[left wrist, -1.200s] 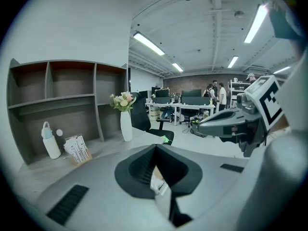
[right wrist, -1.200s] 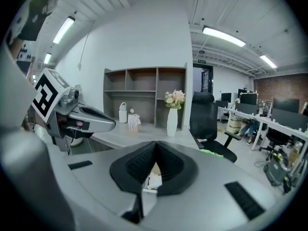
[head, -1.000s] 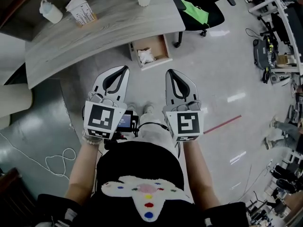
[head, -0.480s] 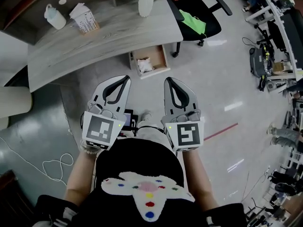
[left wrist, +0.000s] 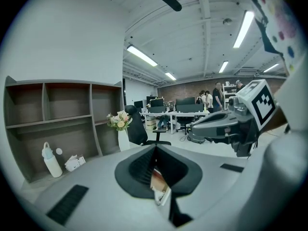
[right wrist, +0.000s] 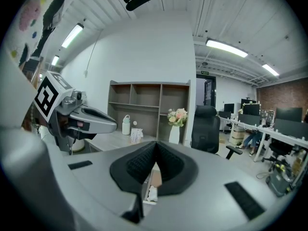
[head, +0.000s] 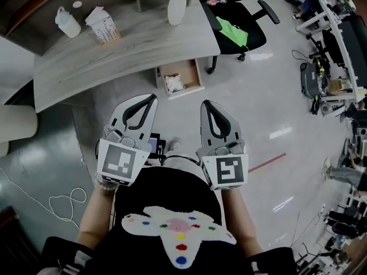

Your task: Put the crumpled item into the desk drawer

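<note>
Two claws near, left gripper [head: 151, 98] and right gripper [head: 205, 103], both pressed together, empty, one crumpled item [head: 174, 83] inside one open drawer [head: 193, 73], far

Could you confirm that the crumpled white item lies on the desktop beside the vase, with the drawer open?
Not quite: the crumpled white item lies inside the open drawer, not on the desktop beside the vase, as the head view shows. The drawer is indeed open.
</note>
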Action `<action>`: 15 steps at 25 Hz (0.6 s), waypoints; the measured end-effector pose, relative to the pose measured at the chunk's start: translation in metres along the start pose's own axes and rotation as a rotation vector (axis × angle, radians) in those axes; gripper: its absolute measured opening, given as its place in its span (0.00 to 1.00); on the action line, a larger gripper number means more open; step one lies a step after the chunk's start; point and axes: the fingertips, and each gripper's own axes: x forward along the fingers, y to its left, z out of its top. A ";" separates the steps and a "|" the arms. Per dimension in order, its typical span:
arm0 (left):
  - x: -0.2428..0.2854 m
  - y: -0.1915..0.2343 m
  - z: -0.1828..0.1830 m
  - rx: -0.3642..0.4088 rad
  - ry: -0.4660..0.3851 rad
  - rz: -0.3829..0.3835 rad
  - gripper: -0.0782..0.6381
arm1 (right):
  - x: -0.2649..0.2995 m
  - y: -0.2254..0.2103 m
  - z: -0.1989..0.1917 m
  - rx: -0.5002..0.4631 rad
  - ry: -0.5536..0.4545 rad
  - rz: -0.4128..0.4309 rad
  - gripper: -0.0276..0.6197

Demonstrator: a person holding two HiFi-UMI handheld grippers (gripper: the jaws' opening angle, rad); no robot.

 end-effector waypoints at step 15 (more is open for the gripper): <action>-0.002 -0.007 -0.006 -0.013 0.011 -0.028 0.13 | 0.000 0.007 0.005 -0.019 -0.002 0.003 0.05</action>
